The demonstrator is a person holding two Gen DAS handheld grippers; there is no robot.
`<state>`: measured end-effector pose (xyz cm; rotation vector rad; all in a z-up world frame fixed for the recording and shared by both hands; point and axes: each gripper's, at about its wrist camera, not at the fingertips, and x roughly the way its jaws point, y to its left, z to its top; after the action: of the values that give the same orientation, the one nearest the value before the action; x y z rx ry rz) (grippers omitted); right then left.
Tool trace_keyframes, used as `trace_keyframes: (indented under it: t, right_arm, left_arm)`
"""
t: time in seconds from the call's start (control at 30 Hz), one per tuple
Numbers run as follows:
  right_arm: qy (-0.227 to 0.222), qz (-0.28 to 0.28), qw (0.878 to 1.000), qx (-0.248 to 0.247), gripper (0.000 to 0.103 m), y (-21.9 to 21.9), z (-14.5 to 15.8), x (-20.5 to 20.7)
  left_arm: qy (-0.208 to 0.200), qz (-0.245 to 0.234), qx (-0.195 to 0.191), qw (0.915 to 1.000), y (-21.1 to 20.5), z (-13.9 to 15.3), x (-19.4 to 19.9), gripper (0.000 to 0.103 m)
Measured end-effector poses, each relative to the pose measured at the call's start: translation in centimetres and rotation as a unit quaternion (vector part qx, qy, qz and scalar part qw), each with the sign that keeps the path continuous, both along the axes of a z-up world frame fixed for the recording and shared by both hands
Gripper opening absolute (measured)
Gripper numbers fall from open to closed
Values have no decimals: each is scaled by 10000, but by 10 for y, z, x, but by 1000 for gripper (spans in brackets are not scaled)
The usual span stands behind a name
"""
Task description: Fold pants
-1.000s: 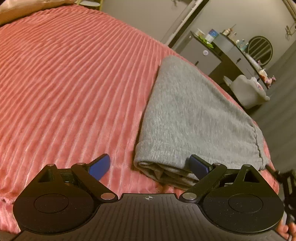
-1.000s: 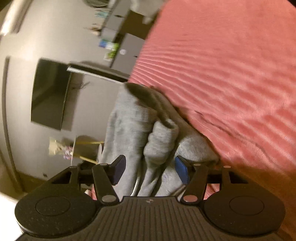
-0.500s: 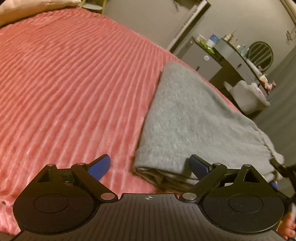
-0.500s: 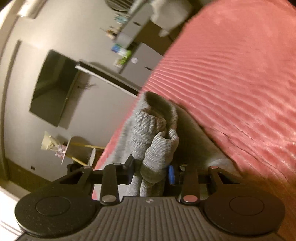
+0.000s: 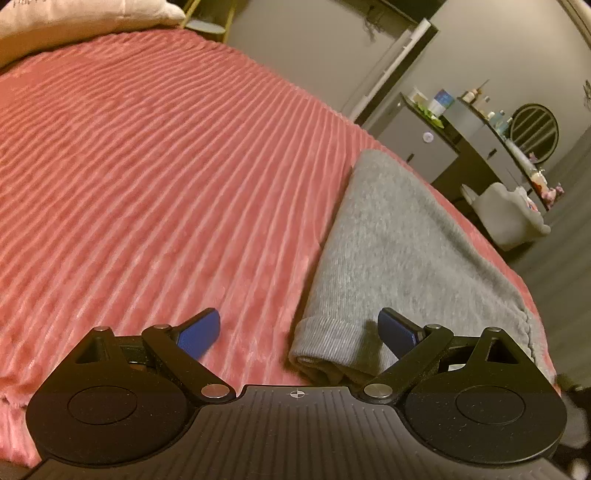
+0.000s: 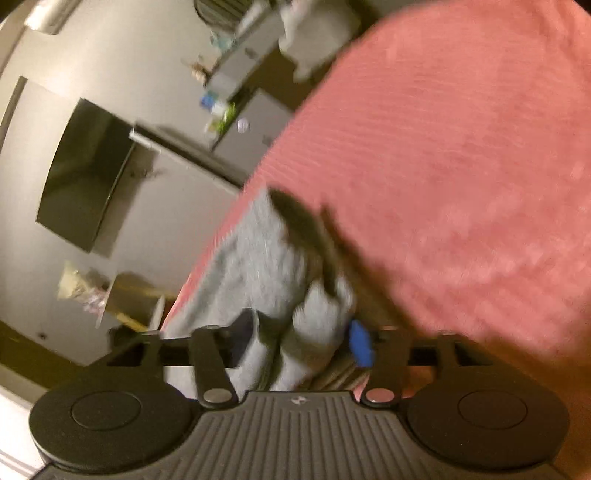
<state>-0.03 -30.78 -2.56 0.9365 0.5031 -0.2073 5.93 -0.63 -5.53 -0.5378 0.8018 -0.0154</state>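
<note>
- Pants [image 5: 399,251]: a grey, ribbed-cuffed pair lies folded on the pink ribbed blanket [image 5: 147,177] that covers the bed, toward the right side and near the bed's right edge.
- In the left wrist view the folded stack narrows toward the far end; the ribbed cuff [image 5: 325,336] sits at the near left corner, with layers showing under it.
- Left gripper [image 5: 299,328]: tilted down toward the bed, fingers spread wide and released. The left finger [image 5: 197,330] is over bare blanket, the right finger [image 5: 397,330] is over the near edge of the pants, and the cuff corner lies between them with neither pad pressing it.
- Right gripper [image 6: 301,341]: rolled to one side, so the bed looks steeply slanted in its blurred view. Its jaws are opening, with bunched grey cloth of the pants [image 6: 258,258] between them; the blue finger [image 6: 360,347] stands just beside the cloth, and blur hides whether either pad touches it.
- Containers: none on the bed. Far right, beyond the bed, a grey cabinet [image 5: 417,147] carries small bottles and boxes on top; their contents are too small to tell.
- A pale pillow [image 5: 85,22] lies at the far left end of the bed.
</note>
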Motion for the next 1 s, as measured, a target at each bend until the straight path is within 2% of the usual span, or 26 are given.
trace_keyframes:
  t: [0.07,0.13,0.17,0.2,0.27,0.33,0.43,0.5,0.63,0.7,0.77,0.87,1.0]
  right_arm:
    - [-203,104,9990,-387,68,3,16,-4]
    - [-385,310,9960,-750,62,14,29,-7]
    - [-458,403,9936,-948,52,21,34,-8]
    - [-513,491,9910,-1135,47,28,37,-8]
    - [-635,873,9852,-1335,46,41,36,-3]
    - [-686,1383,9798,-1270,45,50,27,7]
    - [-75,1541,9785,-1368,45,53,3,25]
    - [93,1580,9789,-1295,37,48,-11,30]
    - [-17,1737,9709,-1650,40,53,-10,26]
    - [-90,1801,9646,-1925,46,60,-10,22]
    - [-57,1851,9584,-2173,47,69,-9,17]
    - [28,1961,9534,-2292,58,75,-9,17]
    - [99,2054,9464,-2491,59,82,-10,17]
  left_arm:
    - [-116,-59,88,9999,-3,1,-1,97]
    - [-301,-171,186,9992,-7,6,-2,97]
    - [-398,-232,225,9987,-10,8,-3,97]
    - [-458,-281,240,9983,-11,9,-3,97]
    - [-537,-435,214,9974,-14,9,-3,97]
    - [-495,-539,251,9970,-17,8,1,97]
    - [-57,-526,586,9969,-23,0,11,97]
    - [62,-540,661,9963,-26,-5,15,98]
    - [-20,-576,981,9935,-35,-3,12,100]
    - [-18,-576,1074,9925,-37,-2,11,101]
    - [15,-567,1108,9922,-39,-2,11,101]
    - [76,-532,1117,9923,-36,-2,8,102]
    - [115,-508,1197,9914,-36,-1,7,103]
